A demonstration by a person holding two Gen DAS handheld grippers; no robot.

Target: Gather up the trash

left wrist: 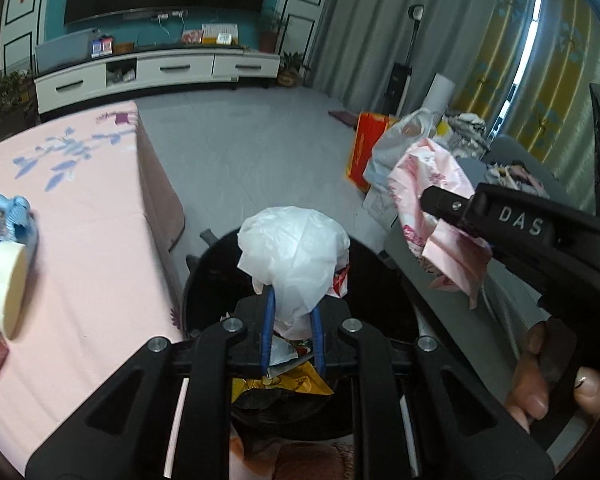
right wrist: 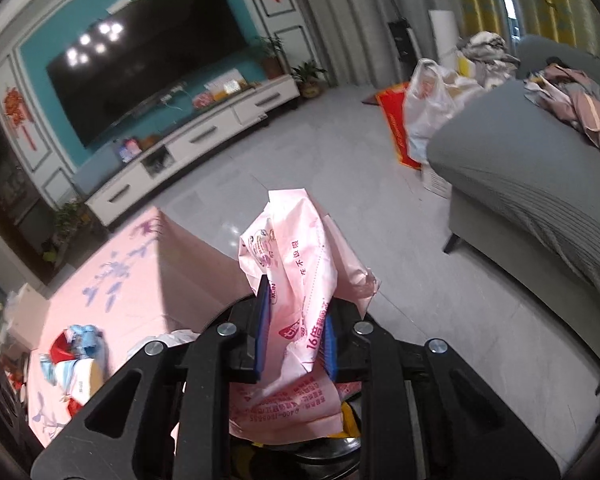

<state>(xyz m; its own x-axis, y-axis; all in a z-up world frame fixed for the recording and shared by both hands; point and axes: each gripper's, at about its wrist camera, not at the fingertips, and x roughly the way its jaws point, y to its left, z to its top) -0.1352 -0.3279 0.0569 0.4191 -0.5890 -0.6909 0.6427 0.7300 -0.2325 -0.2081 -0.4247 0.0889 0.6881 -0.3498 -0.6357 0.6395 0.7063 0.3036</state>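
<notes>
left tongs [left wrist: 292,320]: black frame | blue pads | silver screws | right tongs [left wrist: 432,206]: "DAS" marking

Daylight enters through a gap in the curtains [left wrist: 536,40] at far right, overexposed to a white streak. Room otherwise moderately lit, bluish cast. Ceiling lamps glare as white spots on the TV screen [right wrist: 148,60]. Strong fisheye bending, dark vignette at corners. Motion blur smears the paper cup [left wrist: 4,280] at near left; the table [right wrist: 140,280] looks soft.

One white plastic bag [left wrist: 296,256], one pink wrapper [right wrist: 300,280], one black bin [left wrist: 380,280] (wrappers inside), one paper cup [left wrist: 4,284].
</notes>
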